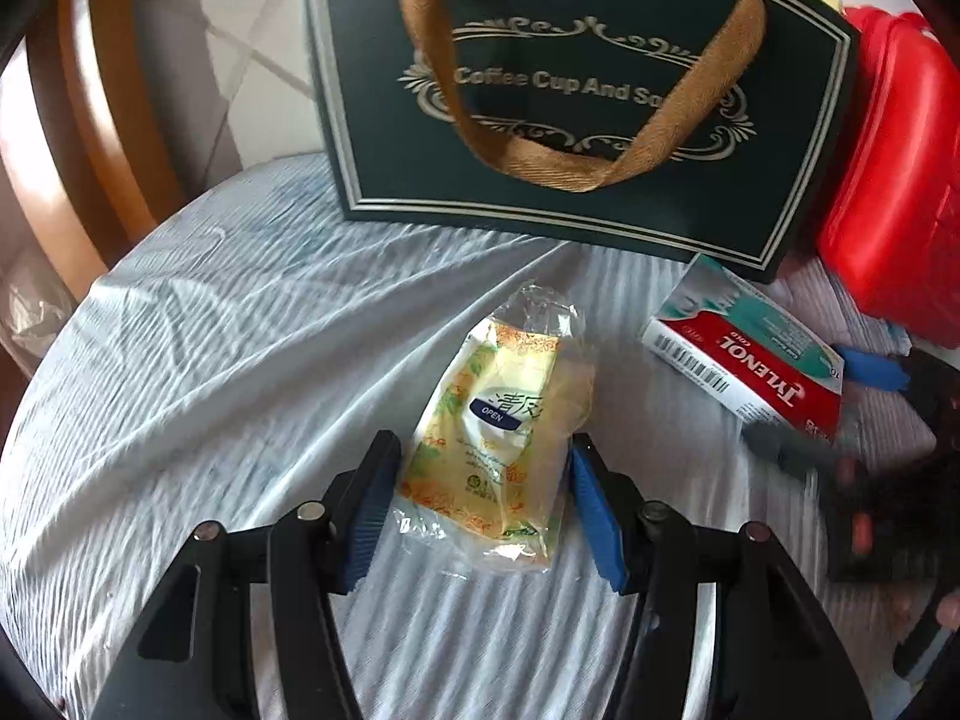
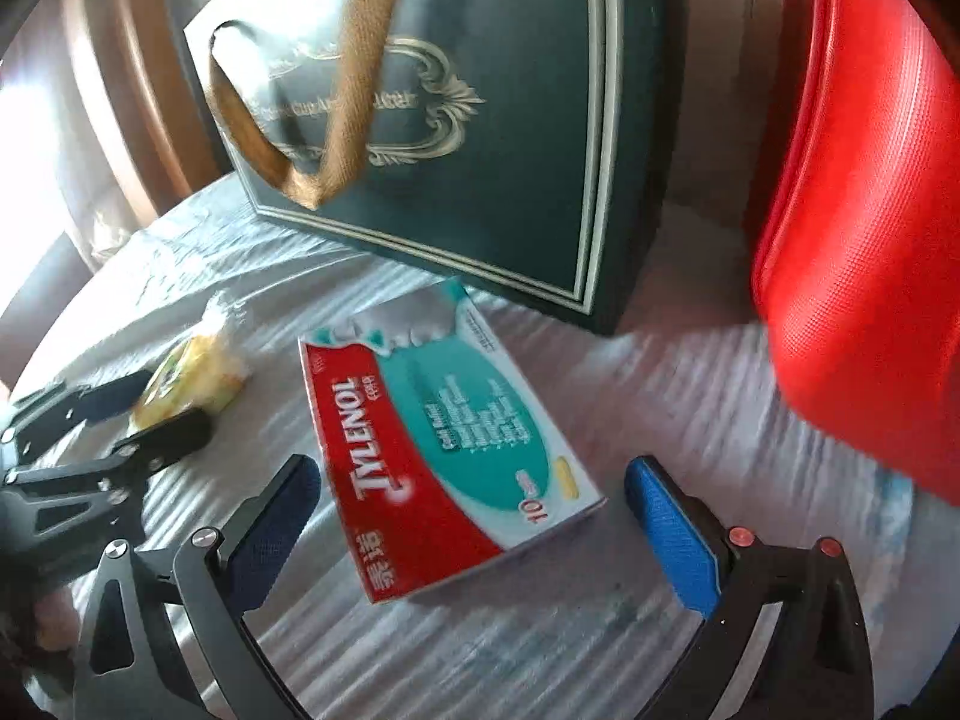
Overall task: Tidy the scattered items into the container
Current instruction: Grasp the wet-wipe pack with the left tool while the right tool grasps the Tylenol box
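Observation:
A yellow tissue pack (image 1: 501,432) in clear wrap lies on the striped cloth. My left gripper (image 1: 483,483) is open around it, a blue pad on each side, close to touching. A red and teal Tylenol box (image 2: 444,450) lies flat to its right; it also shows in the left wrist view (image 1: 747,351). My right gripper (image 2: 474,516) is open and straddles the box's near end without touching it. The dark green gift bag (image 1: 576,96) with brown handles stands upright at the back, also in the right wrist view (image 2: 456,132).
A red case (image 1: 900,180) stands to the right of the bag, large in the right wrist view (image 2: 864,228). The round table's cloth (image 1: 210,330) ends at the left, with a wooden chair (image 1: 90,120) beyond. The left gripper (image 2: 120,420) shows at the right wrist view's left.

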A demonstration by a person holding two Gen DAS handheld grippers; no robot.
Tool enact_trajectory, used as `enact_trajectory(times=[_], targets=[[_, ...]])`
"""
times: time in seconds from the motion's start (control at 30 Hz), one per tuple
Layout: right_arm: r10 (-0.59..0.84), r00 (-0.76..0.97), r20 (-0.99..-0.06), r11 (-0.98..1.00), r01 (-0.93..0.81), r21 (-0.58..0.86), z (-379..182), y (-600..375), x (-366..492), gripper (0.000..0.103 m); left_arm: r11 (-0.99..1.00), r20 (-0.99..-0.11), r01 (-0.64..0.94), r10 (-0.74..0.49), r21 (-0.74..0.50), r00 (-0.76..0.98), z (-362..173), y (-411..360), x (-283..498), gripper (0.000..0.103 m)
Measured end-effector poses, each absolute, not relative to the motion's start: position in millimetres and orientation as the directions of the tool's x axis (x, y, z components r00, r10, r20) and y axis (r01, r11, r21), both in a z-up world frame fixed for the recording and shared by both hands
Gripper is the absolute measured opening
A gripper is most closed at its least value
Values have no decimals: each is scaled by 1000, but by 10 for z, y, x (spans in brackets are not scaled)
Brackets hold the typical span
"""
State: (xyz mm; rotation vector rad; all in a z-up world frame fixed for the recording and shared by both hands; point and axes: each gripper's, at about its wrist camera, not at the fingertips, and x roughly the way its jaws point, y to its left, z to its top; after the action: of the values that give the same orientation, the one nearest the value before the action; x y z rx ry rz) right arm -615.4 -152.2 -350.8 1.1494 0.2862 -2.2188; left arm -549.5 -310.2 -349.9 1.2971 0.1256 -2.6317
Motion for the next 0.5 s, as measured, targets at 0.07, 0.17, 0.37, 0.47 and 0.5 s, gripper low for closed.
enact_trajectory(times=[0.07,0.17,0.37,0.47,0.5], targets=[[-386,-449,-806,-769,639,12,-3540,-1618,-6041,103,-977,-785,213,-153,28,-600,-3497,-3065,-5503,56],[-353,-490,-797,-784,619,-33,-3537,-1684,-6004,93,-971,-794,238,-143,-1,-590,-3495,-3109,-5521,57],[-320,-515,-795,-838,545,-16,-3538,-1646,-5938,75,-978,-790,203,-160,47,-592,-3463,-3034,-5357,53],[-317,-533,-785,-850,526,-14,-3455,-1744,-5795,75,-978,-786,205,-155,37,-598,-3372,-3040,-5190,52],[-321,-541,-778,-851,525,-14,-3372,-1702,-5696,75,-977,-783,210,-160,38,-601,-3328,-3045,-5134,52]])
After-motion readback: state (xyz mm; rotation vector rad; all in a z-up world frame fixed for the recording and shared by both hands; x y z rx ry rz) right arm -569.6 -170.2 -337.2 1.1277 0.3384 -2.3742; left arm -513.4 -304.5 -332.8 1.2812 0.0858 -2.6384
